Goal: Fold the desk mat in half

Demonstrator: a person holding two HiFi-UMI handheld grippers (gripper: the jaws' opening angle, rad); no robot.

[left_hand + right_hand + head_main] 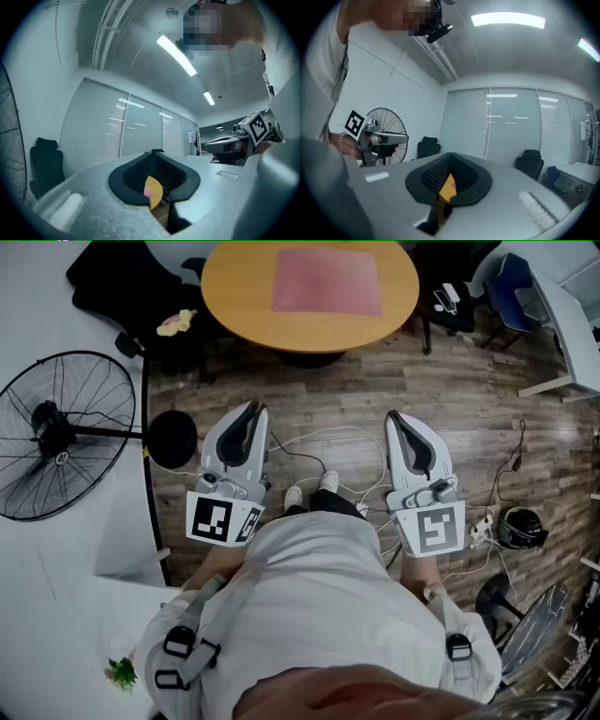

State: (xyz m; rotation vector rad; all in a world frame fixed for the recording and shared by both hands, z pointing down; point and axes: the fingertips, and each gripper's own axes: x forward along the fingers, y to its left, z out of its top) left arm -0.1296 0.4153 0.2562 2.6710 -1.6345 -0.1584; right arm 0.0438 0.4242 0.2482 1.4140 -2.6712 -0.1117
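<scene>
Both grippers, left (251, 411) and right (394, 418), are held level with jaws pressed together on nothing, probably because folding has not begun: the pink desk mat (327, 282) lies flat and unfolded on the round table (234, 296), well ahead of them.

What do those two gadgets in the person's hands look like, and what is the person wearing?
Both the left gripper and right gripper are pale grey tapered shells with black padding inside the jaws. Each carries a cube printed with black-and-white square markers. The person wears a white shirt with grey straps and black buckles.
</scene>
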